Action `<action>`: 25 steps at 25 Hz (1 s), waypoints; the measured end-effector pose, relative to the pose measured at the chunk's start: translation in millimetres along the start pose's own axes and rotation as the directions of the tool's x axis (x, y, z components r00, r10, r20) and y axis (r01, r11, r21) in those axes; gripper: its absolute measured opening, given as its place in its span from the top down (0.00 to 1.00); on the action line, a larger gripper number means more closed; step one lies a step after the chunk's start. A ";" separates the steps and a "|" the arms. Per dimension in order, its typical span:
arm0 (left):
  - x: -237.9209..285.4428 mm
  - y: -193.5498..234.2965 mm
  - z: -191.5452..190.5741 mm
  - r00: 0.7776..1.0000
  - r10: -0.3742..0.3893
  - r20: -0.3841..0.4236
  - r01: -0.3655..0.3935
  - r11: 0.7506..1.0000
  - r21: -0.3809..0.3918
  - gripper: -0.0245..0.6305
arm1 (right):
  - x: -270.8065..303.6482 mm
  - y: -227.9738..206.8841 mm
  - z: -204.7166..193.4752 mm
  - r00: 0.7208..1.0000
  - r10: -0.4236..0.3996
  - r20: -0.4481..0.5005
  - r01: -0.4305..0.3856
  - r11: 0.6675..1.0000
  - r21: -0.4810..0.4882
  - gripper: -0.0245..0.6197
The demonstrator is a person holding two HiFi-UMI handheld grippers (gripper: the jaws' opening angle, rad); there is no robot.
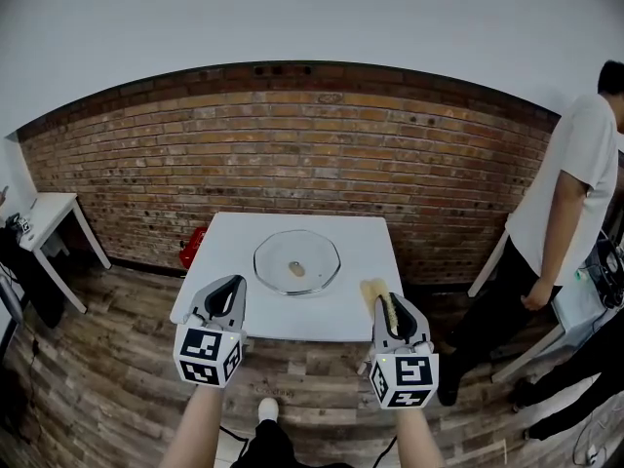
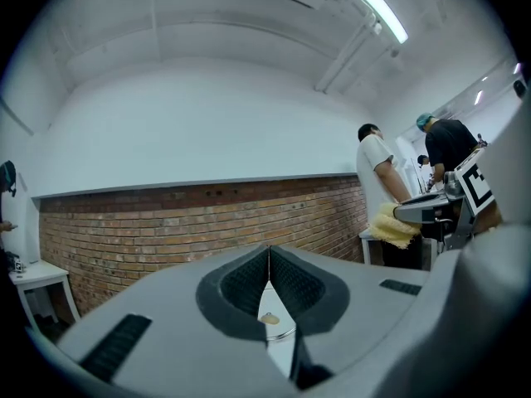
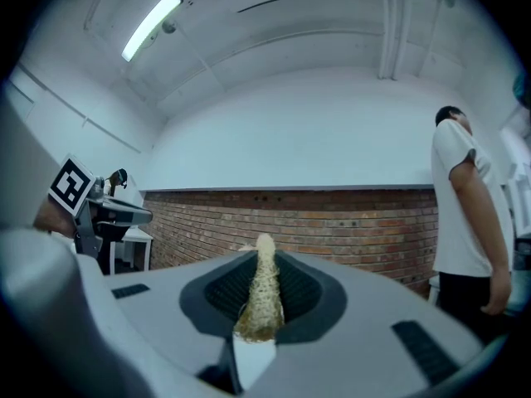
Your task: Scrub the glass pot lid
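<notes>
The glass pot lid [image 1: 296,262] lies flat in the middle of the white table [image 1: 229,237], its small tan knob up; a sliver of the lid [image 2: 274,320] shows through the left jaws. My left gripper [image 1: 228,293] hovers before the table's near left edge, shut and empty [image 2: 268,284]. My right gripper [image 1: 387,303] is at the near right edge, shut on a yellow scrub sponge [image 1: 375,294] that sticks out ahead of the jaws. In the right gripper view the sponge [image 3: 261,293] stands edge-on between the pads. Both grippers point level toward the brick wall.
A person in a white shirt [image 1: 570,198] stands right of the table. A red object [image 1: 192,247] sits on the floor at the table's far left. A small white side table [image 1: 47,213] stands at the left wall. Brick wall [image 1: 292,154] lies behind; wooden floor all round.
</notes>
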State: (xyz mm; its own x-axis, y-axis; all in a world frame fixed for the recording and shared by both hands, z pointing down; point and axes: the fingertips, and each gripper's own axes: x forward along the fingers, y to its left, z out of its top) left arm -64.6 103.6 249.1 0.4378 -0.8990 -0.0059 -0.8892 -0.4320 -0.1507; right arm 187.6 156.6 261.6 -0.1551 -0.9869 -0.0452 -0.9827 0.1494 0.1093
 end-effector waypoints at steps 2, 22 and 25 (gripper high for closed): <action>11.0 6.2 -3.8 1.000 -0.006 -0.006 0.006 1.000 -0.001 0.94 | 11.3 -0.6 -2.6 1.000 -0.006 -0.002 0.006 1.000 0.003 0.87; 124.3 85.8 -45.0 0.998 -0.033 -0.052 0.032 0.999 -0.023 0.94 | 148.1 8.8 -28.8 0.998 -0.024 -0.054 0.025 1.000 0.005 0.87; 141.6 96.4 -51.7 0.997 -0.041 -0.059 0.039 0.999 -0.026 0.94 | 169.7 9.4 -34.1 0.998 -0.033 -0.058 0.033 0.999 0.009 0.87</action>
State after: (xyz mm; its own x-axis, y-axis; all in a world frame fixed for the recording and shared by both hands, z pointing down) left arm -95.2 -69.0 284.8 0.4649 -0.8834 0.0581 -0.8745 -0.4685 -0.1254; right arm 155.4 -11.5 288.8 -0.1166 -0.9931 0.0093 -0.9882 0.1170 0.0992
